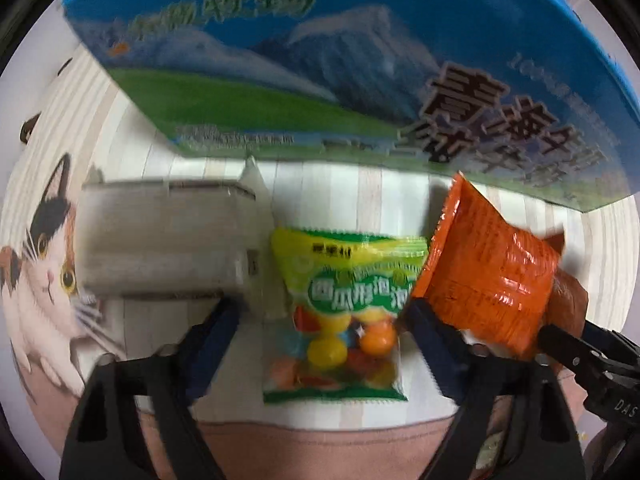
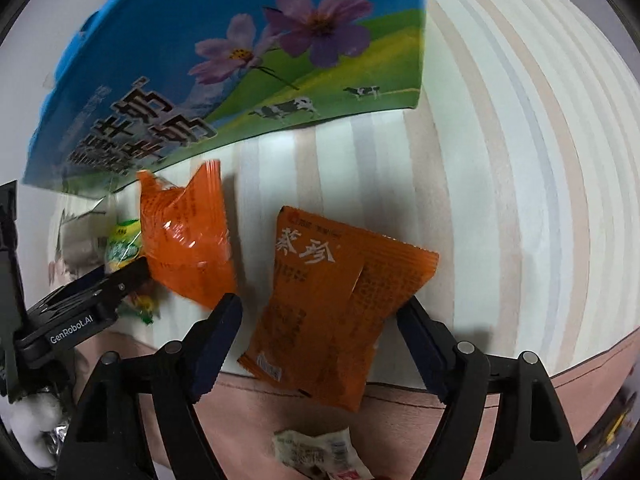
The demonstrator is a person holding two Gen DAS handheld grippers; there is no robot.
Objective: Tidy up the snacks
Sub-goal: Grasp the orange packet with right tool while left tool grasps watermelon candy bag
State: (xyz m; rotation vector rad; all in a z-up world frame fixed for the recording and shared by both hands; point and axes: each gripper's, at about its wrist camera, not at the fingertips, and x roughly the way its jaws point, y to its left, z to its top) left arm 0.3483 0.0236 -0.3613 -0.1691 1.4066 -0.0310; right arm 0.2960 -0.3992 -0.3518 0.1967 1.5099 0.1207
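A tabletop covered with a cloth of pale pastel stripes (image 2: pixel 500 160) and a pink border fills both views; a printed calico cat (image 1: pixel 44 264) shows at the left edge of the left wrist view. At the back stands a large blue cardboard milk carton box (image 1: pixel 320 60) printed with mountains, green meadow, flowers and cows; its inside cannot be seen.

In front of the box, the left gripper (image 1: pixel 320 320) points down with its jaws spread on either side of a green and yellow transparent packet of coloured candy balls (image 1: pixel 340 312) lying flat on the cloth; the pads do not press it. A blurred white packet (image 1: pixel 168 240) lies just left of it. A crinkled orange foil snack packet (image 1: pixel 488 276) lies just to its right.

The right gripper (image 2: pixel 320 320) also points down, jaws spread around a flat orange snack packet with white characters (image 2: pixel 320 304), not pinching it. A small white wrapped snack (image 2: pixel 316 452) lies on the pink border below.
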